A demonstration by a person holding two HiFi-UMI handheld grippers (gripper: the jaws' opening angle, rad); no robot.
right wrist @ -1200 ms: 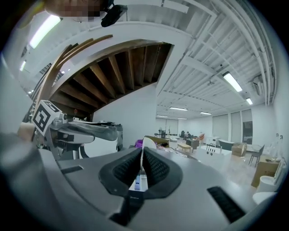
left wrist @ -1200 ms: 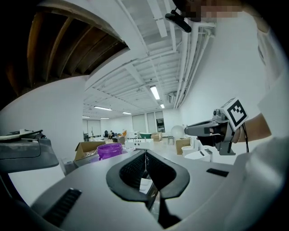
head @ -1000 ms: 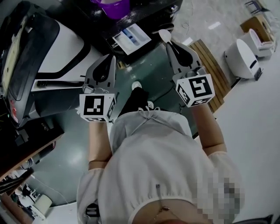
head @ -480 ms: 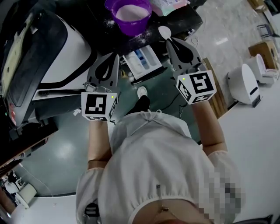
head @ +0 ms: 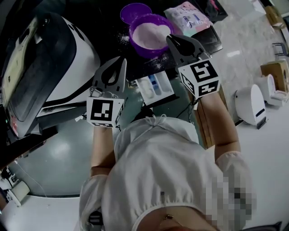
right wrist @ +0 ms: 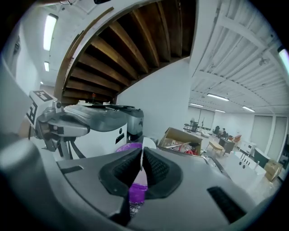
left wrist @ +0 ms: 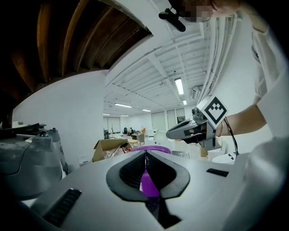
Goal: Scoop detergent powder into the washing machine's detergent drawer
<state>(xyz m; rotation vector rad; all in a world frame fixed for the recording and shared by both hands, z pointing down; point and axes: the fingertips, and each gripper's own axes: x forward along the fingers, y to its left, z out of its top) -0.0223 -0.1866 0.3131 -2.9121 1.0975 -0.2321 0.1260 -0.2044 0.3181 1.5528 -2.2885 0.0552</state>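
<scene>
A purple bowl (head: pixel 145 37) of white powder stands on the dark counter, behind the open detergent drawer (head: pixel 153 85) of the white washing machine (head: pixel 54 58). My right gripper (head: pixel 171 39) is shut on a white spoon (right wrist: pixel 148 143), whose bowl reaches over the purple bowl's near rim. In the head view the spoon is hard to tell from the powder. My left gripper (head: pixel 122 60) is shut and holds nothing; it hovers left of the drawer, by the machine's front. Each gripper view shows the purple bowl (left wrist: pixel 151 148) just beyond the jaws.
A purple lid (head: pixel 134 12) lies behind the bowl and a detergent bag (head: pixel 187 18) to its right. Powder is spilled on the counter. On the floor at the right stand a white device (head: pixel 250 106) and a wooden pallet (head: pixel 204 122). An open cardboard box (right wrist: pixel 180 137) sits farther off.
Both grippers have moved forward toward the counter. The purple bowl has come fully into view, and the right gripper's spoon now reaches over its rim. Both stay shut.
</scene>
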